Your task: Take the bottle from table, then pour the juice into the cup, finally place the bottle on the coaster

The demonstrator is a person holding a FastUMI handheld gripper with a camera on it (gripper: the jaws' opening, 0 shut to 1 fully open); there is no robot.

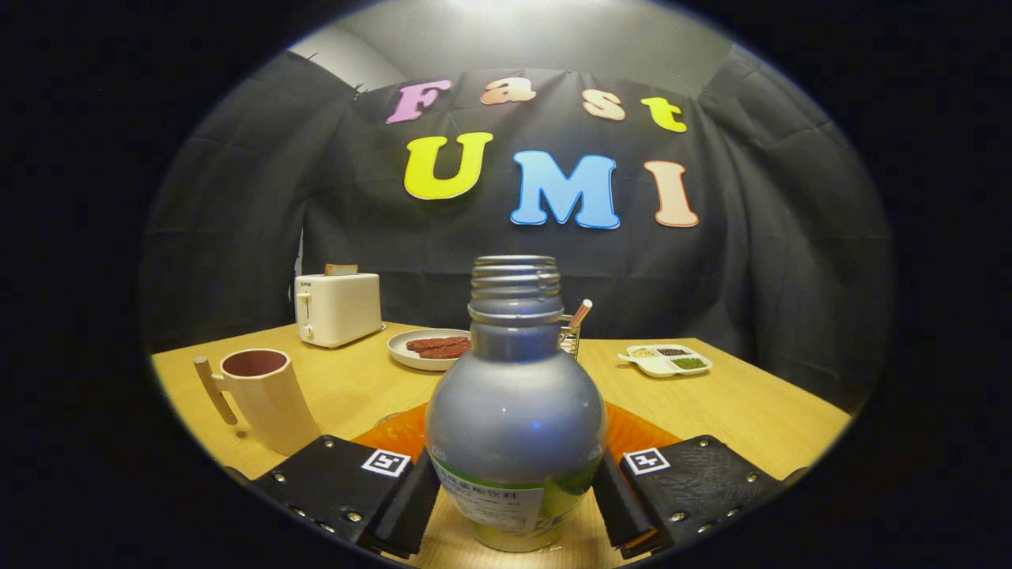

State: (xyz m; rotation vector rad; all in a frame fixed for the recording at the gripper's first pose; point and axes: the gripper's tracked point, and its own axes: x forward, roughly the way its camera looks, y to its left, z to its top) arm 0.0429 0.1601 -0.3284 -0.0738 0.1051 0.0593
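Gripper view: gripper [515, 494] holds the upright, uncapped bottle [515, 419] between both fingers; orange coaster [632, 433] lies just behind it, cup [265, 395] ahead to the left.

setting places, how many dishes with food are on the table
2: a round plate beyond the bottle held between the jaws, beside the toaster, and a divided dish further right. The bottle may hide more.
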